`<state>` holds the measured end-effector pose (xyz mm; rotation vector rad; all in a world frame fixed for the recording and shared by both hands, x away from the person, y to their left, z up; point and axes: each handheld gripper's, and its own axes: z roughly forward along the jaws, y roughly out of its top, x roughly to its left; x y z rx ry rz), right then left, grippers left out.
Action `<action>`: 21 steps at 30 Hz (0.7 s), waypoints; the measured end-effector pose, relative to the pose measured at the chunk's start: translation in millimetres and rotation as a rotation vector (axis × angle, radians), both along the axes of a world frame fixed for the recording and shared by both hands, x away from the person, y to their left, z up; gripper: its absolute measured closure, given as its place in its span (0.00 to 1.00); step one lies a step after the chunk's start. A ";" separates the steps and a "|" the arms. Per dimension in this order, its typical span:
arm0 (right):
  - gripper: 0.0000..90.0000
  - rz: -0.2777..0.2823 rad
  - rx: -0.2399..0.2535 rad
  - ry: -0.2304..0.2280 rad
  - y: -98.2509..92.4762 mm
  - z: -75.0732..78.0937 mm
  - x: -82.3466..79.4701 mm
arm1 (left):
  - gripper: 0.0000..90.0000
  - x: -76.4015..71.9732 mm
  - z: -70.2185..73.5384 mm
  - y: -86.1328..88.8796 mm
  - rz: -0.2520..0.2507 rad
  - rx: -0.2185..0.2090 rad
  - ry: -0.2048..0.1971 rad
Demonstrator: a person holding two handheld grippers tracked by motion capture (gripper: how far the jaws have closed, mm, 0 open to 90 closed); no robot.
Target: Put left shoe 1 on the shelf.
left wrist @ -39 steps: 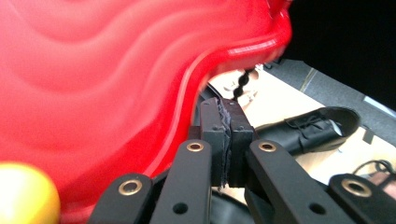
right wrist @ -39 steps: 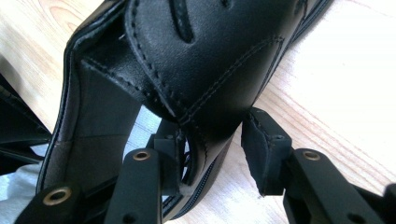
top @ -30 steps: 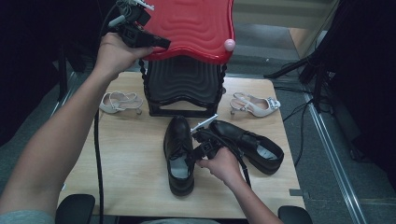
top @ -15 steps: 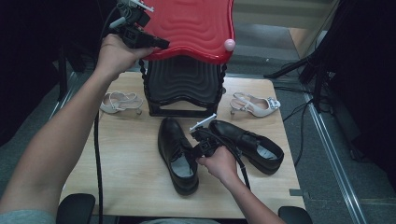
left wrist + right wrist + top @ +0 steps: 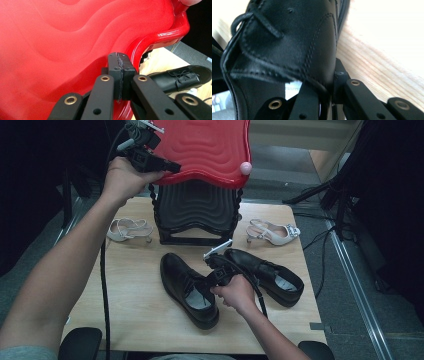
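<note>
A black lace-up shoe (image 5: 187, 287) (image 5: 287, 45) lies on the wooden table (image 5: 125, 310). My right gripper (image 5: 207, 280) (image 5: 329, 92) is shut on the leather side of its opening. Its mate (image 5: 265, 275) (image 5: 180, 77) lies just to the right. Behind them stands a black ribbed bin (image 5: 197, 212) with a red wavy lid (image 5: 205, 147) (image 5: 62, 45) raised over it. At the lid's front left rim, my left gripper (image 5: 172, 168) (image 5: 119, 75) is shut on the edge, the pads pressed together. A pink knob (image 5: 245, 167) sits on the lid.
One pale heeled sandal (image 5: 127, 230) lies left of the bin and another (image 5: 272, 232) right of it. Black stand legs and cables (image 5: 320, 195) cross the floor beyond the table's right edge. Bare wood stretches along the near left of the table.
The shoe in my right gripper has turned a little, its toe swinging toward the far left. The left gripper and the raised lid have stayed put.
</note>
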<state>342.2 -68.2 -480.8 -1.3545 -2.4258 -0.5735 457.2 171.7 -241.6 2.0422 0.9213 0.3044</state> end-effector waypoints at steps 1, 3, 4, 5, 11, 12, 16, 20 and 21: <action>0.97 -0.005 0.009 -0.011 -2.1 2.0 0.7 | 1.00 0.0 0.0 -0.1 0.000 0.000 0.000; 0.97 -0.043 0.035 -0.015 -7.1 8.4 1.3 | 1.00 -0.1 0.1 -0.2 0.001 0.001 0.001; 0.97 -0.057 0.054 -0.020 -10.3 11.9 1.9 | 1.00 -0.1 0.1 -0.2 0.001 0.001 0.001; 0.97 -0.064 0.068 -0.029 -13.0 15.6 2.5 | 1.00 -0.1 0.1 -0.2 0.002 0.001 0.002; 0.97 -0.106 0.090 -0.084 -26.3 45.4 2.9 | 1.00 -0.3 0.5 -0.2 0.001 0.006 0.004; 0.97 -0.107 0.100 -0.095 -28.9 50.1 3.6 | 1.00 -0.1 0.7 -0.3 0.002 0.007 0.006; 0.97 -0.145 0.146 -0.113 -39.0 69.2 8.2 | 1.00 0.1 1.3 -0.5 0.006 0.011 0.012; 0.97 -0.184 0.168 -0.153 -39.6 82.6 17.6 | 1.00 0.1 1.5 -1.0 0.008 0.013 0.013; 0.97 -0.188 0.169 -0.159 -37.7 84.4 20.9 | 1.00 0.1 1.5 -1.0 0.008 0.012 0.013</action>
